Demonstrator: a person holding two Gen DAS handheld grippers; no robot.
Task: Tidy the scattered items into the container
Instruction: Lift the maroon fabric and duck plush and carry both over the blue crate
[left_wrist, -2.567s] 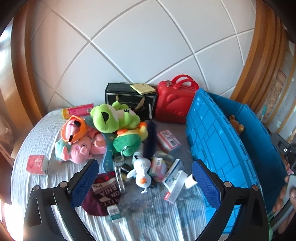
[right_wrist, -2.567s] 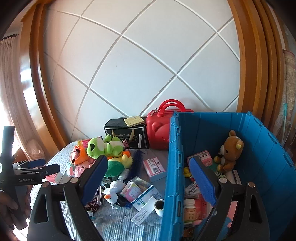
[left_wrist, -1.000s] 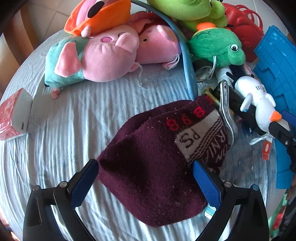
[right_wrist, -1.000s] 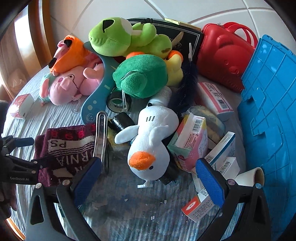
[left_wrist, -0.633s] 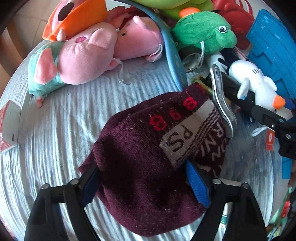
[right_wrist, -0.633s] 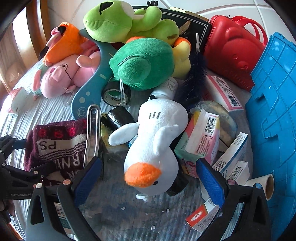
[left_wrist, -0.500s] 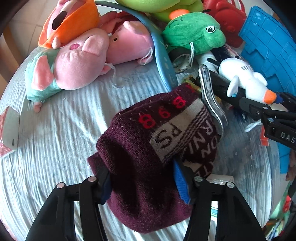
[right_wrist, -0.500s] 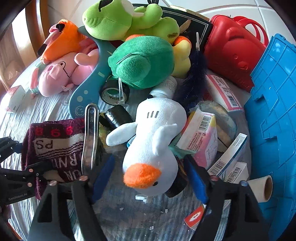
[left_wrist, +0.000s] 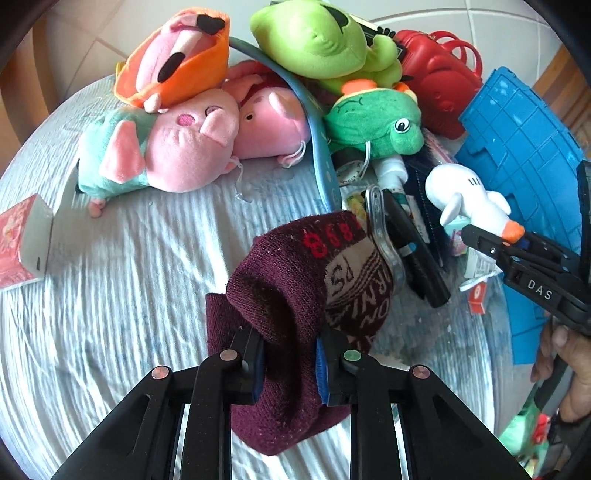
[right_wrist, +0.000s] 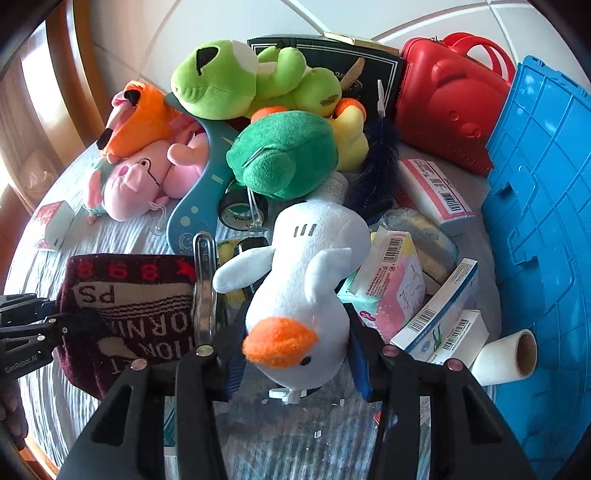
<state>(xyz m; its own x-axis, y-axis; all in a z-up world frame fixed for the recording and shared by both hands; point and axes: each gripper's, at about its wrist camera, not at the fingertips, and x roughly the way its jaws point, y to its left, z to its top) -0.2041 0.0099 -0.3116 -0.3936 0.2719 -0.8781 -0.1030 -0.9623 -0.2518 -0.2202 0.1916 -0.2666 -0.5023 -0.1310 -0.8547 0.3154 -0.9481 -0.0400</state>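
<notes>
My left gripper (left_wrist: 290, 354) is shut on a maroon knit beanie (left_wrist: 299, 295) and bunches it up off the grey cloth. The beanie also shows in the right wrist view (right_wrist: 125, 295), with the left gripper (right_wrist: 55, 321) at its left edge. My right gripper (right_wrist: 295, 358) is shut on the head of a white plush duck (right_wrist: 306, 266) with an orange beak. The duck (left_wrist: 465, 195) and right gripper (left_wrist: 491, 243) also show in the left wrist view. The blue crate (right_wrist: 546, 206) stands to the right, its inside hidden.
Plush toys are piled behind: pink pigs (left_wrist: 177, 144), light green frog (right_wrist: 236, 77), dark green turtle (right_wrist: 284, 158). A red case (right_wrist: 450, 99), black box (right_wrist: 365, 66), several small cartons (right_wrist: 436, 192), tape roll (right_wrist: 243, 210), metal tongs (right_wrist: 203, 280) and paper tube (right_wrist: 513, 354) lie around. A red box (left_wrist: 22, 240) sits far left.
Both grippers came down onto the pile and closed: the left on the beanie, lifting and bunching it, the right on the duck's head.
</notes>
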